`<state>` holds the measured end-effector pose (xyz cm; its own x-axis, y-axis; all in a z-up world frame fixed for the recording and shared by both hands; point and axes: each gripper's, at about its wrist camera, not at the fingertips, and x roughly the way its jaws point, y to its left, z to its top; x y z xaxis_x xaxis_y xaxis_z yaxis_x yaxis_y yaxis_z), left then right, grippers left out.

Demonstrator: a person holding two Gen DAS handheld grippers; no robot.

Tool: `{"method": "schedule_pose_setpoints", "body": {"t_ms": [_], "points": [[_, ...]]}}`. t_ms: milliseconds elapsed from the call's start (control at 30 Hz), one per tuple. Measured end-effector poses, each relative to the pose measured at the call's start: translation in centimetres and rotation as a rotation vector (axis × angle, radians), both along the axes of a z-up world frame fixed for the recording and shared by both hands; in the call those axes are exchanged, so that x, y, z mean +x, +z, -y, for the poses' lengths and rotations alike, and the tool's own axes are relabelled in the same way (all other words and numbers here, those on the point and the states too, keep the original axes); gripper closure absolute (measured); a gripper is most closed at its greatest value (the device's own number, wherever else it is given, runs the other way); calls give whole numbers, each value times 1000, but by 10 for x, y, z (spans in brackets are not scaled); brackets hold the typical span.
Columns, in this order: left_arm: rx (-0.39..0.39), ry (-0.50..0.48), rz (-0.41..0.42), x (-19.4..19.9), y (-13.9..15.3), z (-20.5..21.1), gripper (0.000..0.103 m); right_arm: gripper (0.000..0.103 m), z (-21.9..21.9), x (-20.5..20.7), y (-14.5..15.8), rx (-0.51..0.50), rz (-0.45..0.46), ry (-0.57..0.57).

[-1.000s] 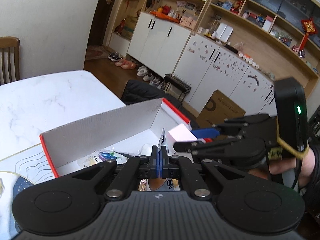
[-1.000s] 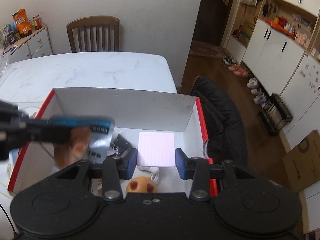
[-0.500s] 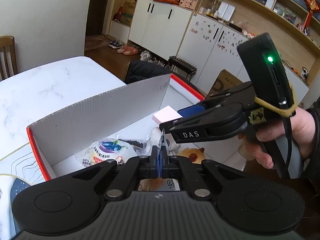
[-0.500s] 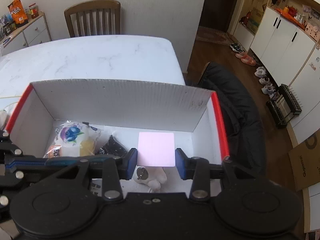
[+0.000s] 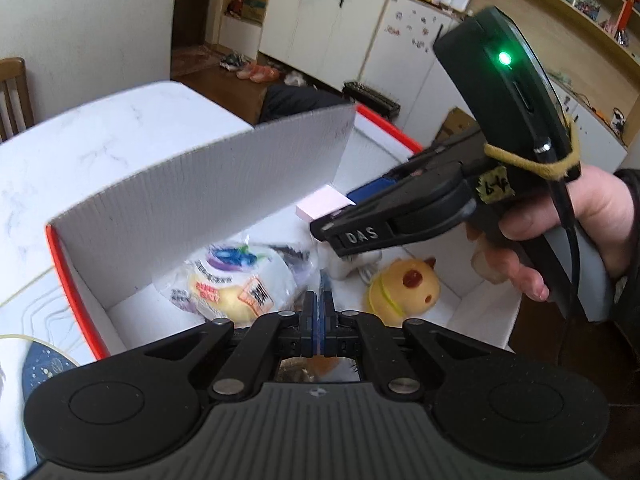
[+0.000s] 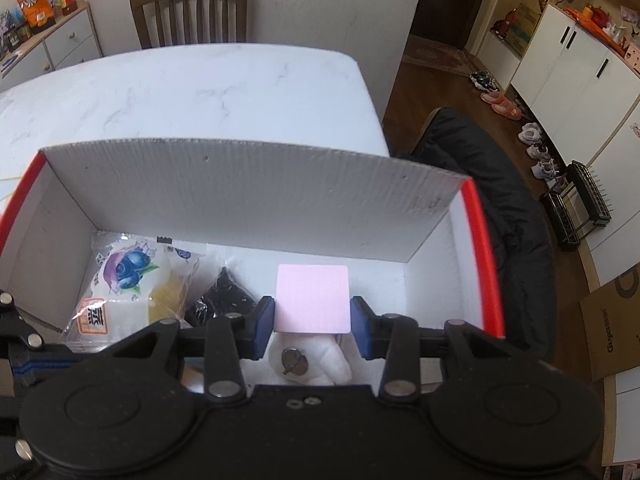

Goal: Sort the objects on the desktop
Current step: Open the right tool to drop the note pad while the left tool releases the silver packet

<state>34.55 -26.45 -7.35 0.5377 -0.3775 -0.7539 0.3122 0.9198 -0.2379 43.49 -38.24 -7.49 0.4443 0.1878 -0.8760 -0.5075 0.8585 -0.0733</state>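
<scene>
A white corrugated box with red rims (image 6: 256, 184) (image 5: 200, 184) stands on the marble table. My right gripper (image 6: 312, 316) is shut on a pink sticky-note pad (image 6: 312, 298), held over the box's right side; the pad also shows in the left wrist view (image 5: 324, 202). My left gripper (image 5: 319, 312) is shut on a thin flat packet (image 5: 325, 284) seen edge-on, above the box's near side. Inside lie a blueberry snack bag (image 6: 124, 276) (image 5: 228, 276), a black item (image 6: 224, 296), a yellow plush toy (image 5: 404, 290) and a white plush with a metal key (image 6: 308, 364).
The white marble table (image 6: 200, 88) runs behind the box. A wooden chair (image 6: 188, 8) stands at its far end. A black coat over a chair (image 6: 472, 148) sits right of the table. A blue mat (image 5: 44, 364) lies left of the box.
Both grippers have moved lower and closer over the box. The right gripper still holds the pink pad; the left one still pinches the thin packet.
</scene>
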Motion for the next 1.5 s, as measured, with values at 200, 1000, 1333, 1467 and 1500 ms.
{"method": "schedule_pose_setpoints", "body": {"t_ms": [200, 1000, 1333, 1467, 1500], "points": [[16, -20, -39, 2, -5, 2, 103, 63, -9, 2, -7, -25, -16, 17], [-6, -5, -48, -8, 7, -7, 103, 39, 12, -8, 13, 55, -44, 18], [-37, -25, 33, -33, 29, -14, 101, 38, 27, -32, 39, 136, -18, 30], [-42, -34, 71, -46, 39, -14, 101, 33, 34, -44, 48, 174, -9, 32], [-42, -34, 79, -48, 41, -14, 101, 33, 35, -47, 50, 182, -8, 31]]}}
